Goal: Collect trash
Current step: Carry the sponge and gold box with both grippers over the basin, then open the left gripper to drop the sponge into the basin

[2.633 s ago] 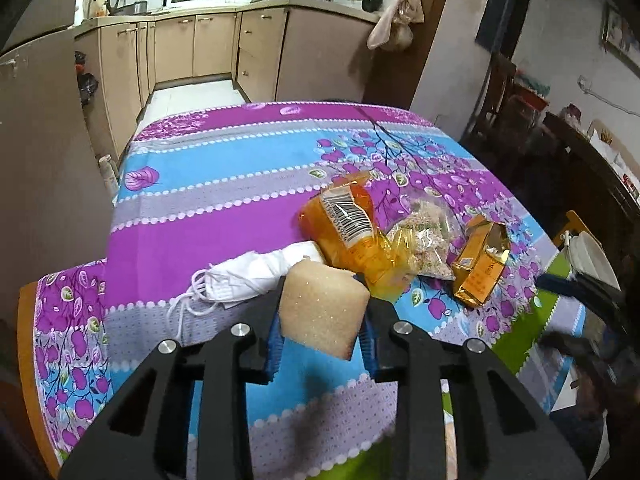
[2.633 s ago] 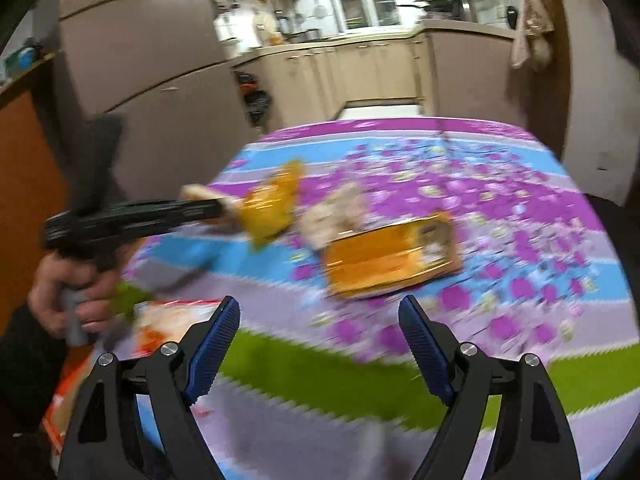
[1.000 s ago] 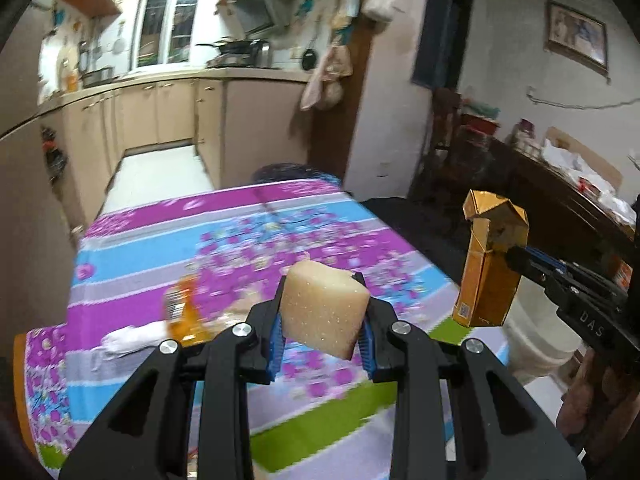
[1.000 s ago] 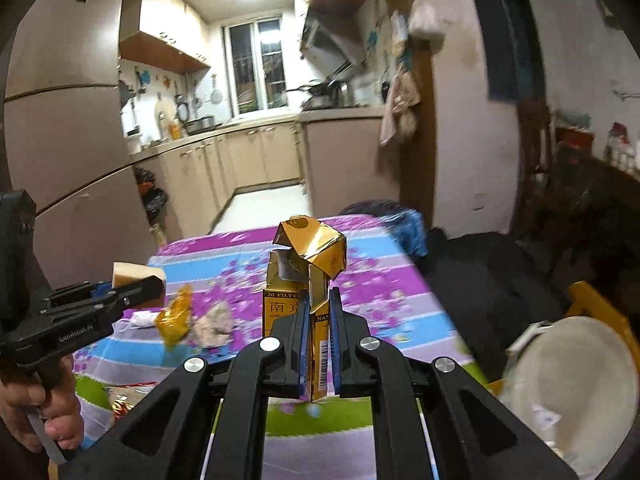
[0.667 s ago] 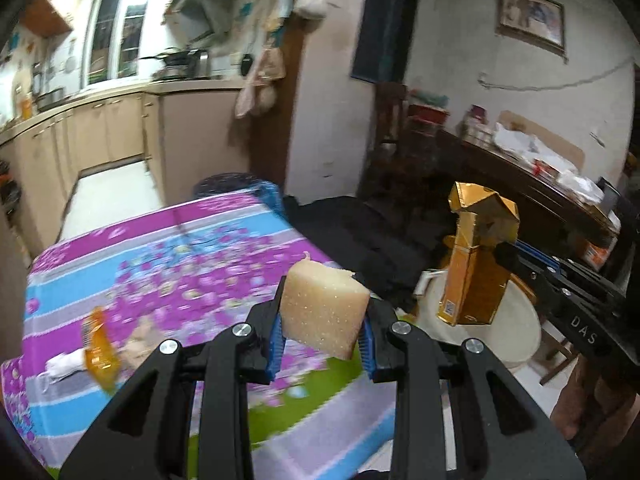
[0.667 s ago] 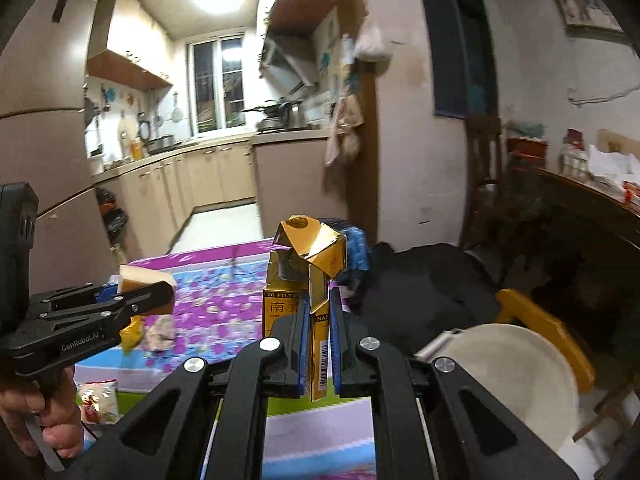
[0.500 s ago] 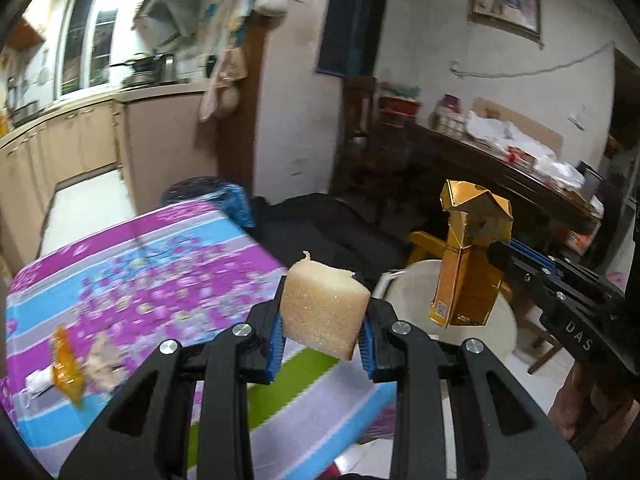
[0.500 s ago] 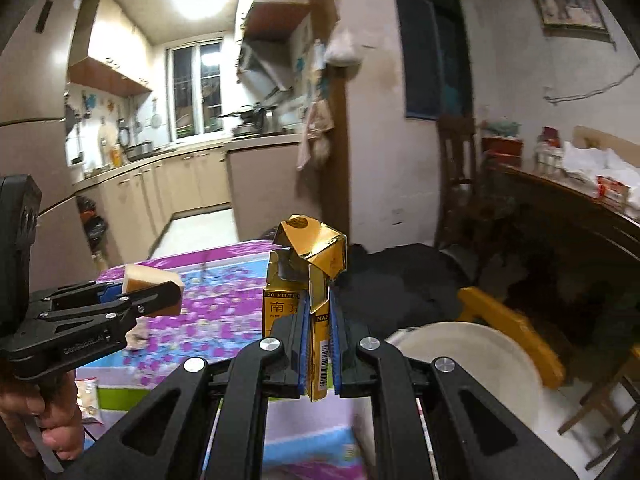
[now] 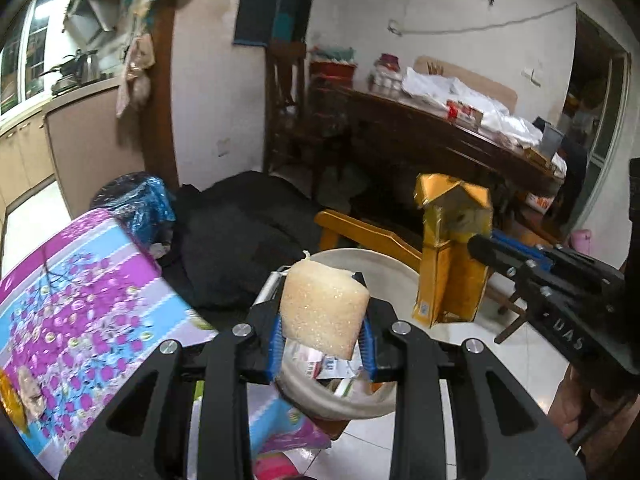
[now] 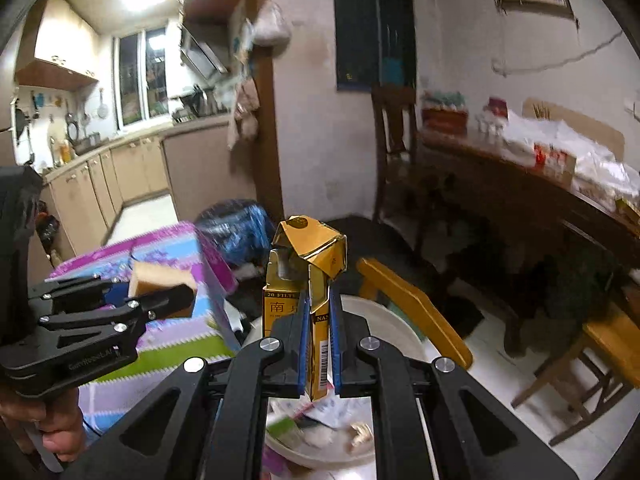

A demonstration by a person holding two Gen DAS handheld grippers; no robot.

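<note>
A yellow sponge (image 9: 323, 312) is clamped between the closed fingers of the left tool (image 9: 322, 346). A gold carton (image 10: 310, 300) is pinched upright in the right tool (image 10: 318, 354). The white bin (image 9: 384, 268) is seen just below and ahead of both tools.

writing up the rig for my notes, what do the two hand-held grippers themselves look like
Both are matt black, angular frames with triangular cut-outs and silver screw heads at the joints. The fingers carry ribbed blue pads. The left hand-held gripper bears faint grey lettering on its side, too blurred to read; the right hand-held gripper shows "DAS". No cables show. A bare hand grips the left handle.
</note>
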